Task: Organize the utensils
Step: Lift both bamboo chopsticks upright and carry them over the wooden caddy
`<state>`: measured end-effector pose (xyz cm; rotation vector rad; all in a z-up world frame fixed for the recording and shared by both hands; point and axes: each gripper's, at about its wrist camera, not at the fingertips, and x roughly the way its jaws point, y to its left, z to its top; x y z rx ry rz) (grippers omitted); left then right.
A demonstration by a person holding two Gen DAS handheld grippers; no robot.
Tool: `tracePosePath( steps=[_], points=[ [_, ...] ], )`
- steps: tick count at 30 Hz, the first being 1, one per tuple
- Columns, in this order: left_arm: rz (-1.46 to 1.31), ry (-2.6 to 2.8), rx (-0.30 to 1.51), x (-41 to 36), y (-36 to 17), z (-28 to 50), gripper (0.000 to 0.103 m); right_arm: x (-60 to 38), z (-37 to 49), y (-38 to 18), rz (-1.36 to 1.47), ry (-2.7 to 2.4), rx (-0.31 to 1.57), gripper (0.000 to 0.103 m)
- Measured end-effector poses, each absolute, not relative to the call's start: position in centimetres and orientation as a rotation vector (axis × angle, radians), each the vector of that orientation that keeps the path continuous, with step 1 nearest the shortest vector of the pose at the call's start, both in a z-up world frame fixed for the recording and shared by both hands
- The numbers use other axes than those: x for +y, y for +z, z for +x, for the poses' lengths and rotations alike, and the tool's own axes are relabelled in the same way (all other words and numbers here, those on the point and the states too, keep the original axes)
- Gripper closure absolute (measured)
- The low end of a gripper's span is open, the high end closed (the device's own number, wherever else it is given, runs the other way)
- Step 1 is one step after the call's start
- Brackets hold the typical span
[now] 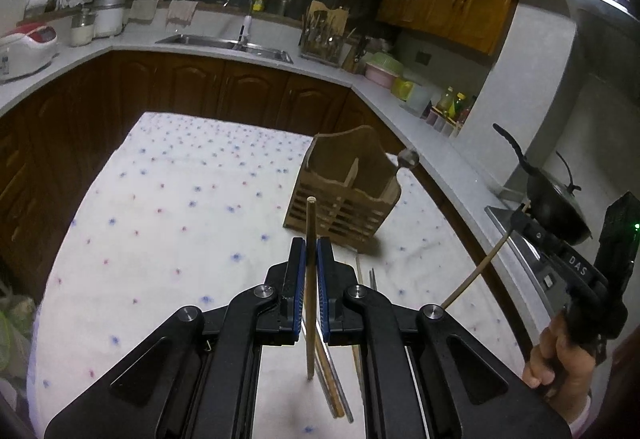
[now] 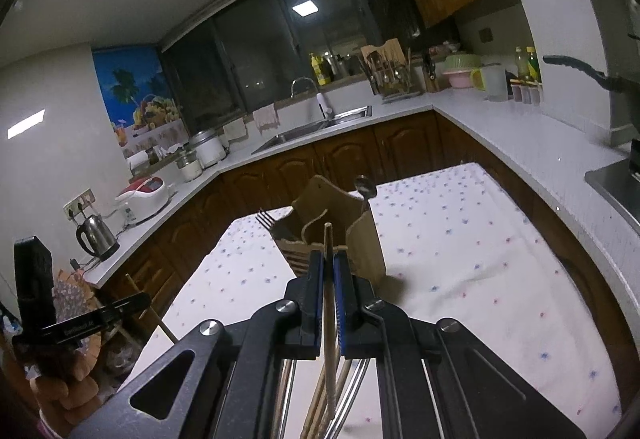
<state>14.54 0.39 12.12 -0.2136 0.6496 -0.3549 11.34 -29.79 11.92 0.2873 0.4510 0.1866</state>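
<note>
Left wrist view: your left gripper, bottom centre, is pinched on a wooden chopstick standing nearly upright between the blue pads. More chopsticks lie on the dotted cloth beneath it. The wooden holder stands right of centre, a spoon poking up at its far side.

Right wrist view: your right gripper, bottom centre, clamps another chopstick, upright, in front of the holder. A fork sticks out of the holder's left side.
</note>
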Motion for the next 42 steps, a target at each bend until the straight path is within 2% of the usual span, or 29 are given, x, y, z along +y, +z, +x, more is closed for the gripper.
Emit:
tracePosePath(
  steps=[13, 22, 27, 35, 42],
  points=[
    [-0.183, -0.359, 0.46, -1.4, 18.9, 18.6, 0.098, -30.8, 15.1, 16.2, 0.301, 0.143, 0.298, 0.098],
    [-0.25, -0.332, 0.361, -2.1, 22.8, 26.7, 0.098, -30.9, 20.6, 18.8, 0.305, 0.1, 0.199, 0.098],
    [-0.284, -0.315, 0.373, -3.1, 21.2, 30.9, 0.098, -30.4, 23.7, 18.1, 0.282, 0.075, 0.173, 0.098],
    [-0.28, -0.285, 0.459, -5.2, 14.9, 34.9, 0.098, -29.4, 26.0, 13.5, 0.242, 0.042, 0.181, 0.098],
    [-0.25, -0.272, 0.543, -6.0, 11.2, 36.3, 0.098, -28.4, 27.2, 9.7, 0.216, 0.053, 0.271, 0.098]
  ],
)
